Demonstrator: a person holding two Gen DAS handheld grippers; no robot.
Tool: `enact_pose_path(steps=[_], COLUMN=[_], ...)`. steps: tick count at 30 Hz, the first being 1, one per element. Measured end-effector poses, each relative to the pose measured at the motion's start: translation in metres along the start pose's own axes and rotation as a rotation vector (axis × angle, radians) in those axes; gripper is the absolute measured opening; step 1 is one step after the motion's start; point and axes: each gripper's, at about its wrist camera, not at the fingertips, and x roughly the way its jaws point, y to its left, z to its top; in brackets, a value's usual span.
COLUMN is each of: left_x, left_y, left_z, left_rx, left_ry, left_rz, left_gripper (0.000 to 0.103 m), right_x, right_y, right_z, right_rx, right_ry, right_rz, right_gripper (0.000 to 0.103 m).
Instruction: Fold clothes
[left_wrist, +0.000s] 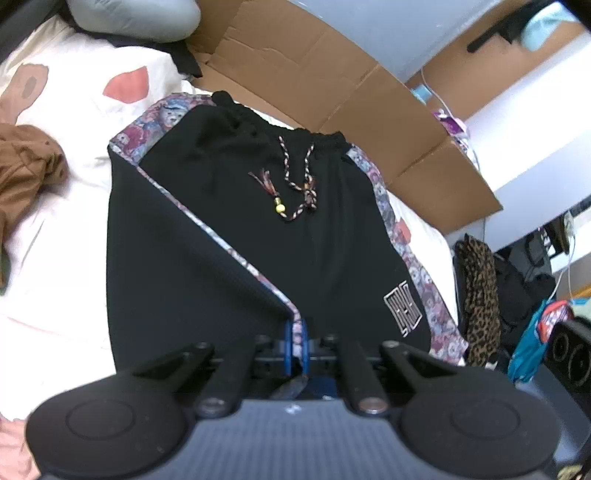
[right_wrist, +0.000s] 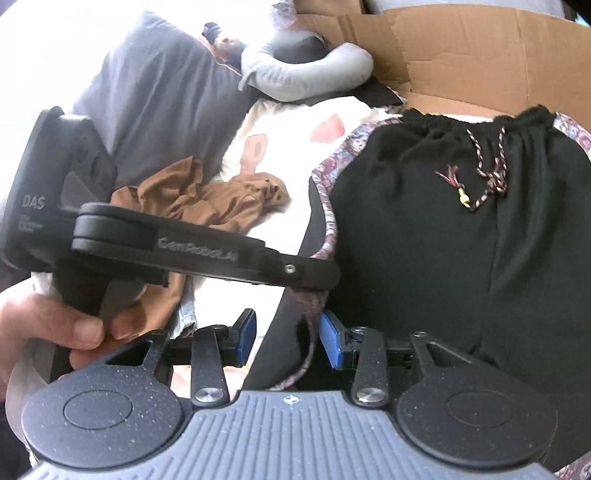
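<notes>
One pair of black shorts (left_wrist: 258, 236) lies spread on the white bedcover (left_wrist: 66, 229), waistband away from the cameras, with a patterned stripe down each side seam — two stripes in all — and one braided drawstring (left_wrist: 299, 184) knotted at the front. The left edge of the shorts is folded over, so its patterned stripe (left_wrist: 221, 240) runs on a slant down to the left gripper (left_wrist: 298, 341), whose blue pads are clenched on that stripe's lower end. In the right wrist view the same folded edge hangs from the left gripper (right_wrist: 314, 280) and drops between the blue fingers (right_wrist: 332, 343) of the right gripper (right_wrist: 286, 341); those jaws stand apart — the cloth passes between them and neither pad presses it. A hand (right_wrist: 48, 332) grips the left tool's handle. Beside the shorts sits one crumpled brown garment (right_wrist: 199, 199), beyond it one grey neck pillow (right_wrist: 306, 74), and one flattened cardboard box (left_wrist: 332, 85) leans behind the bed.
</notes>
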Motion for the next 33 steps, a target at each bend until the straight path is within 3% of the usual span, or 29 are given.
enact_pose_path(steps=[4, 8, 12, 24, 27, 29, 33], left_x=[-0.002, -0.003, -0.002, 0.003, 0.002, -0.002, -0.012], left_y=[-0.002, -0.002, 0.001, 0.004, 0.003, 0.003, 0.006], left_z=[0.005, 0.007, 0.009, 0.011, 0.01, 0.01, 0.01], left_rx=[-0.011, -0.03, -0.055, -0.125, -0.137, -0.153, -0.179], left_ry=[-0.018, -0.033, -0.032, -0.015, -0.018, -0.032, -0.074], left_rz=[-0.017, -0.028, -0.066, -0.148, -0.171, -0.201, -0.251], left_gripper=[0.006, 0.006, 0.006, 0.007, 0.013, 0.023, 0.024], right_x=[0.004, 0.009, 0.007, 0.027, 0.028, 0.03, 0.029], right_y=[0.005, 0.004, 0.005, 0.013, 0.014, 0.011, 0.002], right_z=[0.003, 0.007, 0.008, 0.019, 0.017, 0.017, 0.02], right_rx=[-0.03, -0.039, -0.06, -0.133, -0.157, -0.157, -0.157], right_ry=[-0.011, -0.016, -0.027, -0.052, -0.06, -0.053, -0.042], right_rz=[-0.003, -0.104, -0.152, -0.204, -0.228, -0.245, -0.243], right_gripper=[0.045, 0.045, 0.045, 0.046, 0.031, 0.005, 0.002])
